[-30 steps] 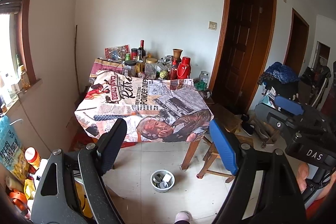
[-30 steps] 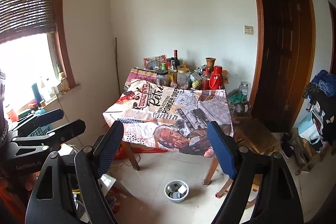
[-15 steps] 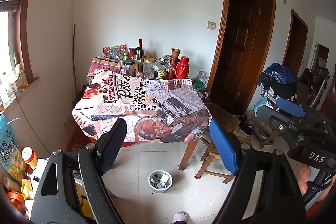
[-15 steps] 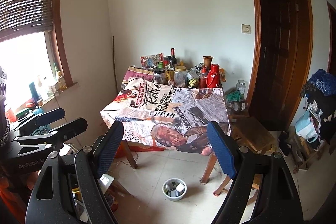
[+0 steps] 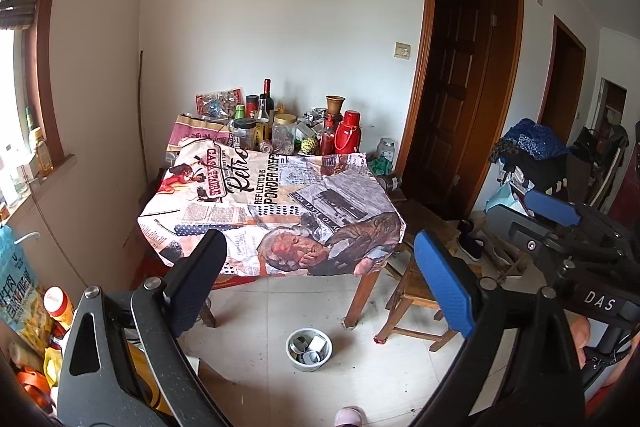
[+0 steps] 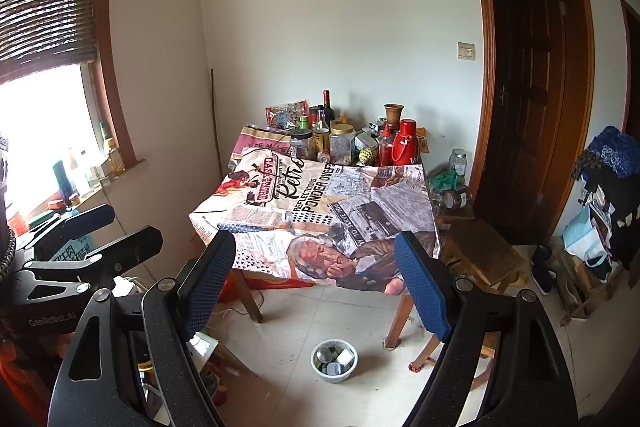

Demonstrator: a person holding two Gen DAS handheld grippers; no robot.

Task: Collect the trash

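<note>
A small pale bowl point(image 5: 309, 349) holding scraps stands on the tiled floor by the table's front right leg, also seen in the right wrist view point(image 6: 334, 360). The table point(image 5: 272, 211) wears a newspaper-print cloth, with bottles and jars point(image 5: 280, 135) crowded along its far edge. My left gripper point(image 5: 320, 243) hangs well short of the table; its jaws are opening and nothing is between them. My right gripper point(image 6: 315, 241) is open and empty, equally far back. Each gripper shows at the edge of the other's view.
A low wooden stool point(image 5: 416, 291) stands right of the table. Dark wooden doors point(image 5: 460, 99) fill the right wall. Bags and containers point(image 5: 36, 311) pile up at the lower left under a window. Clothes and bags point(image 5: 532, 151) heap at the right. A slipper toe point(image 5: 348, 417) shows below.
The left gripper's fingers stand a little wider apart than before. Both views have barely shifted, and the right gripper's fingers look the same.
</note>
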